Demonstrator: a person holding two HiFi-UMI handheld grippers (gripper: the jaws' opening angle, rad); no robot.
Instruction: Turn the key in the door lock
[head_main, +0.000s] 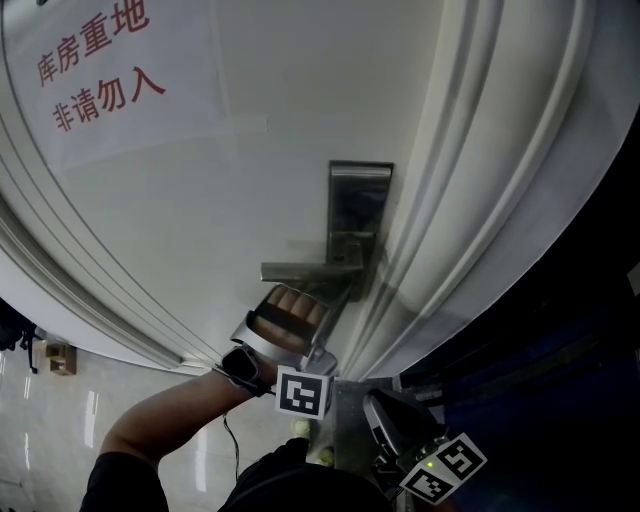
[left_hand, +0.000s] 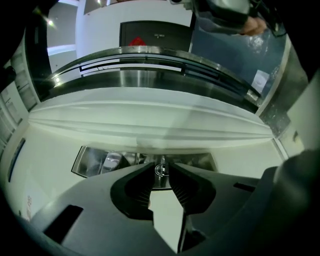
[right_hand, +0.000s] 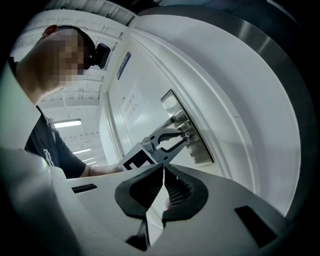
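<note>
Currently the left hand-held gripper (left_hand: 161, 166) pinches the small silver metal key (left_hand: 160, 171) seated in the brushed-steel lock plate (head_main: 360, 195). Meanwhile the right hand-held gripper (right_hand: 163, 170) hangs idle, jaws together, empty. Advice: rotate about the key's axis, grip firm, no side load.

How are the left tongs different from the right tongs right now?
The left tongs pinch the key at the lock plate; the right tongs pinch nothing. The left tongs are up at the door; the right tongs hang back, away from it. Both are squeezed shut.
</note>
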